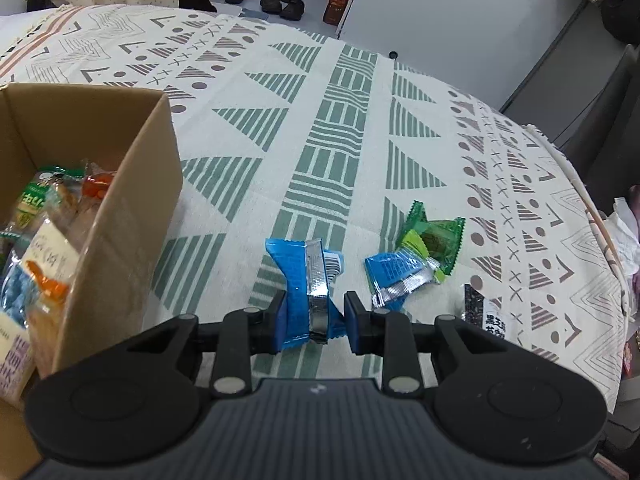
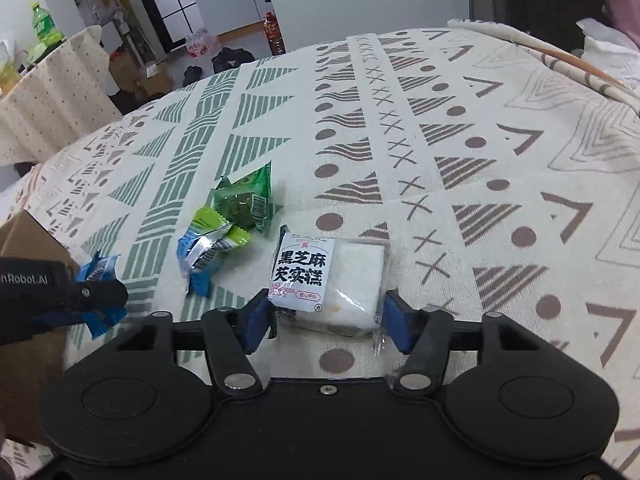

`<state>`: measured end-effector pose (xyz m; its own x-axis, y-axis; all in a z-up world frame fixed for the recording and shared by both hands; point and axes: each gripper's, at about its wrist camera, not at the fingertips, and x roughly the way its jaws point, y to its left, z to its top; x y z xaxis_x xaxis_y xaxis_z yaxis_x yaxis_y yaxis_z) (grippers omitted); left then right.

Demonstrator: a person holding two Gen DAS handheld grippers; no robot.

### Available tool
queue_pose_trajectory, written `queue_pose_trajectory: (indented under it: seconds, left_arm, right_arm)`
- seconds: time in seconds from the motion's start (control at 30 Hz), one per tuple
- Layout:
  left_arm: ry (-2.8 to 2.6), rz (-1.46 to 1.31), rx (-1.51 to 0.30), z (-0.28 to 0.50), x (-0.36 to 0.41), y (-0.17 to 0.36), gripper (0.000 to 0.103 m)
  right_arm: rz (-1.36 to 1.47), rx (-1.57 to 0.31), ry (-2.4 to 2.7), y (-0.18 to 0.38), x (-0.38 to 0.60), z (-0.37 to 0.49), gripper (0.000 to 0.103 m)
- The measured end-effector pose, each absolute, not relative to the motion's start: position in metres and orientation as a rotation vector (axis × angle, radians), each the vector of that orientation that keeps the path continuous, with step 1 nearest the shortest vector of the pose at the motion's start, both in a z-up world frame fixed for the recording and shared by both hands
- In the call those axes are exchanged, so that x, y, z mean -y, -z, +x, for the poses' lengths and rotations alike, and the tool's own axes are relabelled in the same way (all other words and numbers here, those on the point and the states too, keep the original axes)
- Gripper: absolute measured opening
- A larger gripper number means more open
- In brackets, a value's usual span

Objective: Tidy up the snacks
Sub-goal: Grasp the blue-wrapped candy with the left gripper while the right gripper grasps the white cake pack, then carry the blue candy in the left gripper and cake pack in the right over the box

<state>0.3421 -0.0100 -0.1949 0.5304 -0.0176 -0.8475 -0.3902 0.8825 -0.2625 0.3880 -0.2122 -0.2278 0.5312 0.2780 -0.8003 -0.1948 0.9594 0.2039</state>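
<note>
Here, the left tool (image 1: 314, 312) pinches a light, crinkly blue packet (image 1: 304, 276) at its waist, lower centre; the right tool (image 2: 326, 314) brackets the soft cake pack (image 2: 324, 280), jaws apart at its ends.

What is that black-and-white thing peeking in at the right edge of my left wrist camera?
Observer: It's a white cake packet with big black letters, lying on the tablecloth.
Child: Is anybody grabbing it?
Observer: The right tongs sit on either side of it. I can't tell if they are squeezing it.
Child: Can you see my tongs too?
Observer: Yes. The right wrist camera shows the left tongs from the side, pinching your blue packet next to the cardboard box.
</note>
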Motion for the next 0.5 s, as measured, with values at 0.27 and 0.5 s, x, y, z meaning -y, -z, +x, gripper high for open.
queue_pose_trajectory:
  seconds: [0.27, 0.5]
  left_arm:
    - [-0.25, -0.456, -0.941, 0.32, 0.012, 0.187, 0.028]
    - [-0.246, -0.465, -0.913, 0.302, 0.015, 0.174, 0.028]
  right_arm:
    - [0.088, -0.929, -0.32, 0.209, 0.219, 0.368, 0.053]
    - [0.094, -0.88, -0.332, 0.194, 0.227, 0.356, 0.053]
